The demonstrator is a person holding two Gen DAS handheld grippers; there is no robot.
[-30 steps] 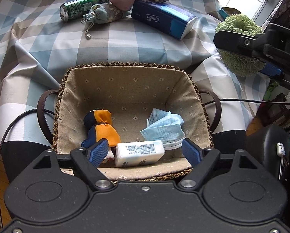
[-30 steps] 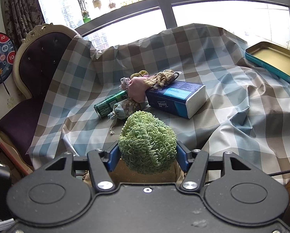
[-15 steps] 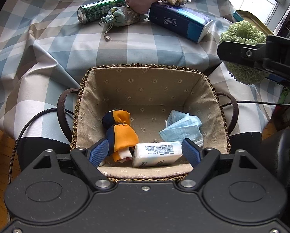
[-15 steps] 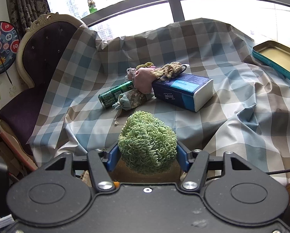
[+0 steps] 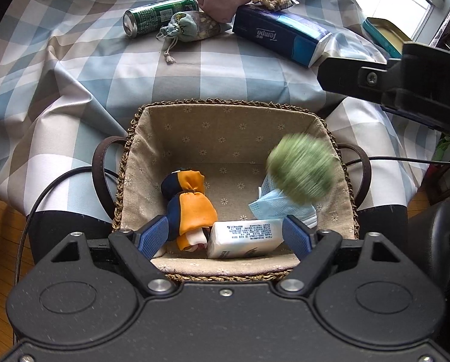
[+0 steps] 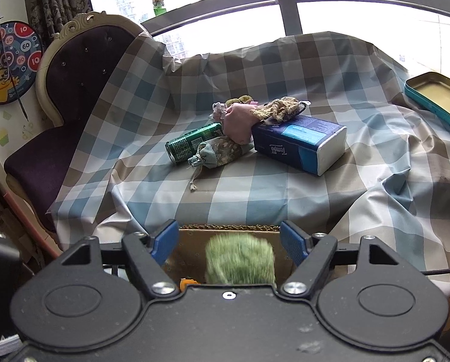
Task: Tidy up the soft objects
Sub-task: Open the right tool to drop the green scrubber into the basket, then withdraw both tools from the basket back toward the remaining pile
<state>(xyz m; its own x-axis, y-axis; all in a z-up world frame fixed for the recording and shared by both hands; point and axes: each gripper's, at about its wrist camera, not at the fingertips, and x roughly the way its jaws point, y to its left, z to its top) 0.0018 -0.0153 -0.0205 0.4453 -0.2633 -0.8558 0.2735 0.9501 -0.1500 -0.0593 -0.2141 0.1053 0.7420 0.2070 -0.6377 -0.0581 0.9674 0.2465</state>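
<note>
Bright window point(image 6: 360, 15) glare, fisheye-bent edges, motion-blurred green ball point(image 5: 300, 172)

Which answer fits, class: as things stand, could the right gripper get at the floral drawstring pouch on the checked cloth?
Probably yes. The right gripper stands open with nothing held; the green ball is blurred below it, over the basket. The floral drawstring pouch lies ahead on bare cloth, its near side unblocked, touching the can.
</note>
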